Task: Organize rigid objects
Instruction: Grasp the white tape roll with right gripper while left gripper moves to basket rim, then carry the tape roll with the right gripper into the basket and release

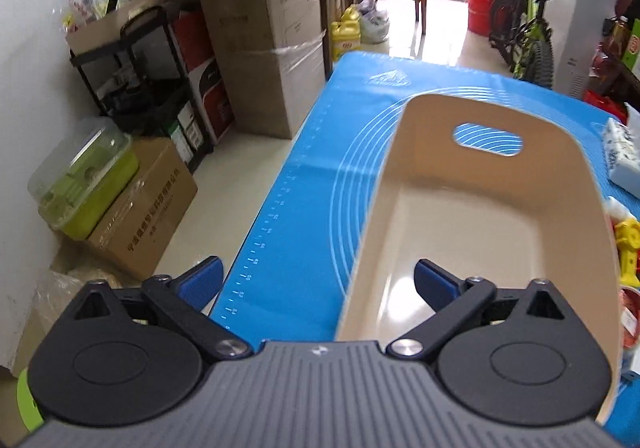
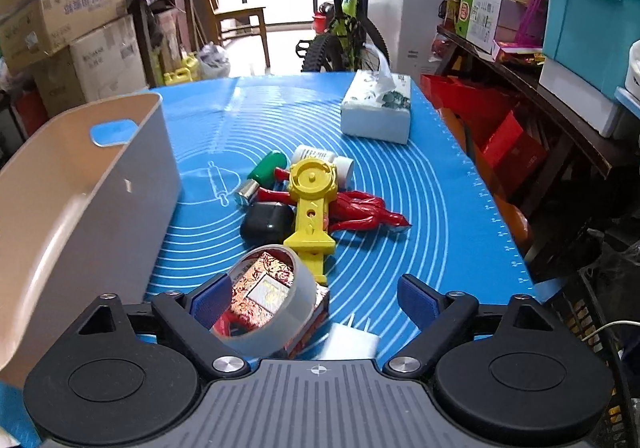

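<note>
A: Report claw status.
B: I read the left claw released, straddling the near wall of the empty beige plastic bin on the blue silicone mat covering the tabletop. I read the right claw released too, nothing gripped.
A: Objects?
B: The clear tape roll, yellow plastic toy, red figurine and black case lie piled right of the bin.
</note>
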`<state>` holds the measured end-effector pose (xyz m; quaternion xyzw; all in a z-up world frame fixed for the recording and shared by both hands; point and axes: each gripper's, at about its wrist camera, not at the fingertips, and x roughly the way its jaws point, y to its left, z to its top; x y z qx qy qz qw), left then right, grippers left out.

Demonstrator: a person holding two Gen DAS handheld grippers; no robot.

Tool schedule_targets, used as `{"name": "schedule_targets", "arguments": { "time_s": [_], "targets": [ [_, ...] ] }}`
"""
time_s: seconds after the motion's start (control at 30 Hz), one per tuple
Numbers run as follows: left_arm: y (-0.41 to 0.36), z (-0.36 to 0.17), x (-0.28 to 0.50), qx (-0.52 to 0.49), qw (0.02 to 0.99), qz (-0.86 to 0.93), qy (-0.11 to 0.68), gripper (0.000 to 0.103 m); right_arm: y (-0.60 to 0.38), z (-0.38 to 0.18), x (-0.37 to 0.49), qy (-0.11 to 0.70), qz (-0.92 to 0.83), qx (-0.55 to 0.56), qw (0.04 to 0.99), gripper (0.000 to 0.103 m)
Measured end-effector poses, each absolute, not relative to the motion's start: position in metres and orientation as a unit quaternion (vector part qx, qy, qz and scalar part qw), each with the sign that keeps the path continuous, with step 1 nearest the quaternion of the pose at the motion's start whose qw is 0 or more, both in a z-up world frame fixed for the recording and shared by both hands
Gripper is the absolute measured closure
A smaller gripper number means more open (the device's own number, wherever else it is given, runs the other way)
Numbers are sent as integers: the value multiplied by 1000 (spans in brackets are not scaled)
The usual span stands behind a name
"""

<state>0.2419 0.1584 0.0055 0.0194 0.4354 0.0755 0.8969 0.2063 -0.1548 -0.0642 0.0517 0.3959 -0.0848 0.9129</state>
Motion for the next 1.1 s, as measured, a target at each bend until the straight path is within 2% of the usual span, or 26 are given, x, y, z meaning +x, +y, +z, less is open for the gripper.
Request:
{"name": "schedule_targets", "arguments": {
  "time_s": [0.03, 0.17, 0.23, 0.3, 0.33, 0.4, 0.5, 0.57, 0.63, 0.67, 0.7, 0.77, 1.1],
  "targets": [
    [163, 2, 245, 13, 893, 72, 443, 18, -152, -68, 211, 400, -87, 51, 911, 16],
    [175, -10, 255, 1, 885, 59, 462, 19, -145, -78, 224, 409, -98, 38, 906, 19],
    [174, -17, 255, 4, 880, 47, 472, 25, -143, -82, 228, 413, -103, 34, 904, 21],
    [173, -24, 257, 17, 872, 39, 487, 36, -141, -86, 229, 420, -111, 31, 900, 24],
    [172, -27, 257, 21, 870, 35, 492, 37, -141, -87, 231, 423, -113, 30, 899, 25],
    [173, -30, 258, 15, 867, 21, 497, 48, -142, -88, 231, 420, -117, 34, 899, 27],
    [174, -33, 258, 2, 864, -1, 504, 64, -145, -85, 231, 420, -122, 43, 898, 39],
    [173, -32, 258, -7, 861, -13, 508, 74, -147, -84, 230, 422, -121, 55, 897, 51],
    [173, -31, 260, -13, 860, -19, 509, 80, -149, -83, 230, 425, -120, 61, 895, 54],
    [171, -31, 260, -12, 860, -21, 509, 85, -149, -83, 230, 426, -119, 61, 895, 60],
    [170, -31, 260, -14, 860, -25, 509, 95, -149, -82, 230, 426, -116, 61, 895, 62],
    [168, -30, 261, -13, 860, -28, 510, 97, -148, -82, 229, 429, -109, 60, 895, 73],
    [169, -29, 263, -24, 858, -22, 512, 97, -149, -70, 222, 418, -92, 57, 902, 79]
  ]
}}
